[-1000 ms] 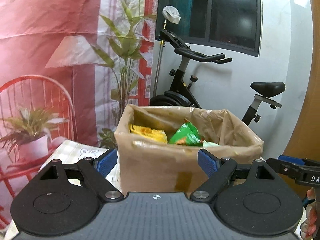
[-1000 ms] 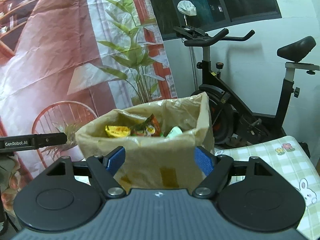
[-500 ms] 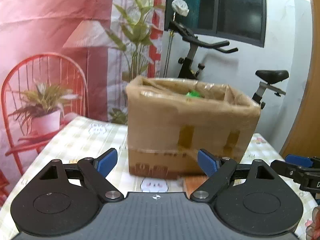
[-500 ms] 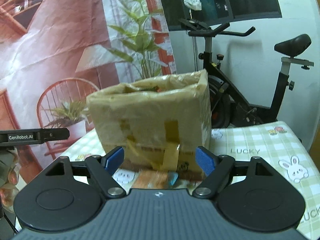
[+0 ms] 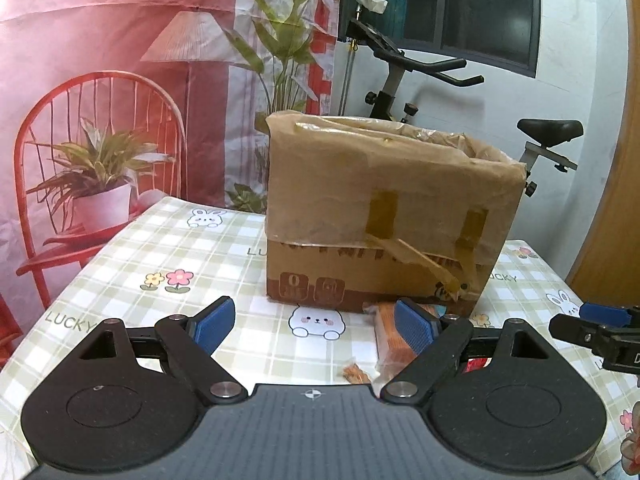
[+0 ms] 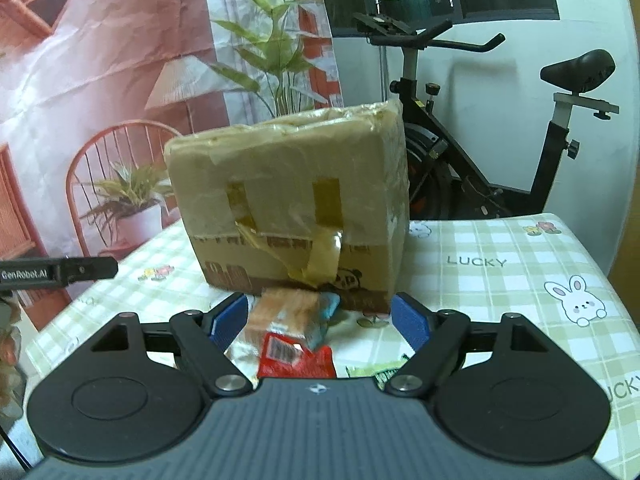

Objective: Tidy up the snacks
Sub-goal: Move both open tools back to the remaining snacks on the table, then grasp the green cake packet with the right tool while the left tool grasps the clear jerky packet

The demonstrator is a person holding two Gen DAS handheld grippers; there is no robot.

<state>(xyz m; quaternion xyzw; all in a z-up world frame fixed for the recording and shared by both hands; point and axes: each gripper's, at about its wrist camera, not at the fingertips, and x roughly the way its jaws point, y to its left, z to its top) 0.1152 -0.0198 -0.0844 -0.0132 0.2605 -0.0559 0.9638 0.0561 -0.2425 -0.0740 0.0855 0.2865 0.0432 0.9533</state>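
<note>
Through my left wrist camera, the left gripper [image 5: 314,322] hangs wide and empty over the green checked tablecloth [image 5: 180,248]. The taped brown cardboard box [image 5: 380,216] stands at twelve o'clock, and an orange snack packet [image 5: 386,330] lies at its foot, toward three o'clock, partly behind my right-hand blue pad. Through my right wrist camera, the right gripper [image 6: 320,320] is spread wide too, gripping nothing; the orange snack packet [image 6: 286,312] lies between the pads without touching them, a red wrapper [image 6: 296,360] at six o'clock of it, and the box [image 6: 292,204] just beyond.
</note>
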